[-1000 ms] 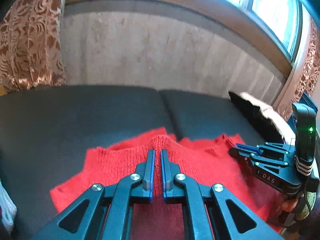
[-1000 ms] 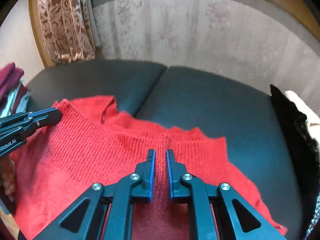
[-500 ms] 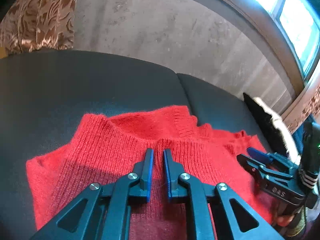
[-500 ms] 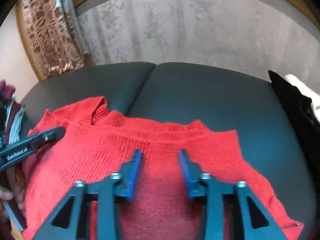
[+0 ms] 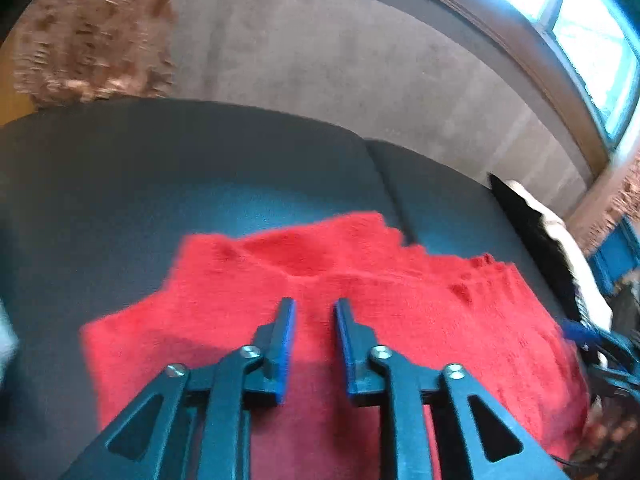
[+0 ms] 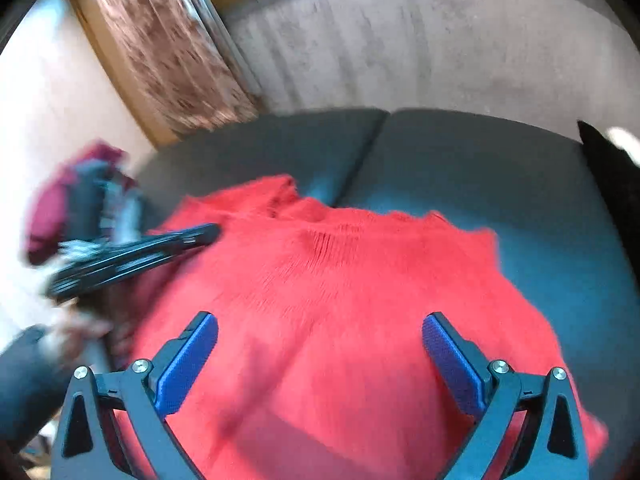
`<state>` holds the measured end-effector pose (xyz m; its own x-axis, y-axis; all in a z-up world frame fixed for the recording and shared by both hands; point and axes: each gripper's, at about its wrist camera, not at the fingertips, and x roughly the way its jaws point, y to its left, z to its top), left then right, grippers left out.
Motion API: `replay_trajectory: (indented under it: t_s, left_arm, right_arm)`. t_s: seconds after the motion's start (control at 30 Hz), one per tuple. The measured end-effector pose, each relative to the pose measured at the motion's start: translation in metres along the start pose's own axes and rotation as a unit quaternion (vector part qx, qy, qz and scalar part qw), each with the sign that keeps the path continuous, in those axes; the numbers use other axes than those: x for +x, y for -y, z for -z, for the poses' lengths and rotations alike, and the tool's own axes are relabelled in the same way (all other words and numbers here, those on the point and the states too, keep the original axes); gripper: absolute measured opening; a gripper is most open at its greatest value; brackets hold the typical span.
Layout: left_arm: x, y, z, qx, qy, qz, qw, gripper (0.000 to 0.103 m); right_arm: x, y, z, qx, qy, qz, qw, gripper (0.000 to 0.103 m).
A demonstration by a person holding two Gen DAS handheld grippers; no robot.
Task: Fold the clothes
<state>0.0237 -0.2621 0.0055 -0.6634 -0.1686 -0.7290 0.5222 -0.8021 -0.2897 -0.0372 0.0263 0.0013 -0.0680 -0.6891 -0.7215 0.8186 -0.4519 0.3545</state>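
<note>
My left gripper point(image 5: 314, 312) and right gripper point(image 6: 320, 340) are opening, nothing pinched. Sweater point(image 6: 340, 300) folded on sofa point(image 6: 500, 168). Black garment point(image 5: 532, 236) at 3 o'clock probably left.

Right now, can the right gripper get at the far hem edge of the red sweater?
Probably yes. The right gripper, jaws opening with nothing clamped, sits over the red sweater; bare knit runs to the far edge, and the left gripper stays off to the side.

Blurred clothes pile point(image 6: 76, 208); red sweater point(image 6: 340, 300) cut off below.

Left claw point(image 5: 314, 312) opening narrowly, right claw point(image 6: 320, 332) opening wide, both angled downward.
</note>
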Motion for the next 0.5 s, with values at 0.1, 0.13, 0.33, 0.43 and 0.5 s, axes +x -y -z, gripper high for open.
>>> replay_trajectory:
  t_s: [0.1, 0.13, 0.33, 0.43, 0.5]
  left_arm:
    - [-0.028, 0.001, 0.004, -0.018, 0.039, -0.004, 0.9990, 0.021]
    - [-0.038, 0.005, 0.004, -0.020, 0.051, 0.005, 0.9985, 0.021]
    - [-0.039, 0.101, 0.034, 0.086, 0.029, 0.131, 0.9872, 0.025]
    - [-0.019, 0.152, 0.056, 0.148, -0.013, 0.168, 0.9745, 0.025]
    - [-0.009, 0.176, 0.067, 0.176, -0.029, 0.175, 0.9682, 0.025]
  right_arm:
    - [-0.062, 0.038, 0.044, 0.061, -0.001, -0.081, 0.995, 0.103]
    - [-0.076, 0.048, 0.060, 0.076, -0.004, -0.097, 0.992, 0.103]
    - [-0.116, 0.068, 0.133, 0.101, -0.015, -0.126, 0.987, 0.103]
    - [-0.113, 0.058, 0.142, 0.067, -0.012, -0.133, 0.989, 0.103]
    - [-0.104, 0.055, 0.138, 0.048, -0.019, -0.142, 0.988, 0.103]
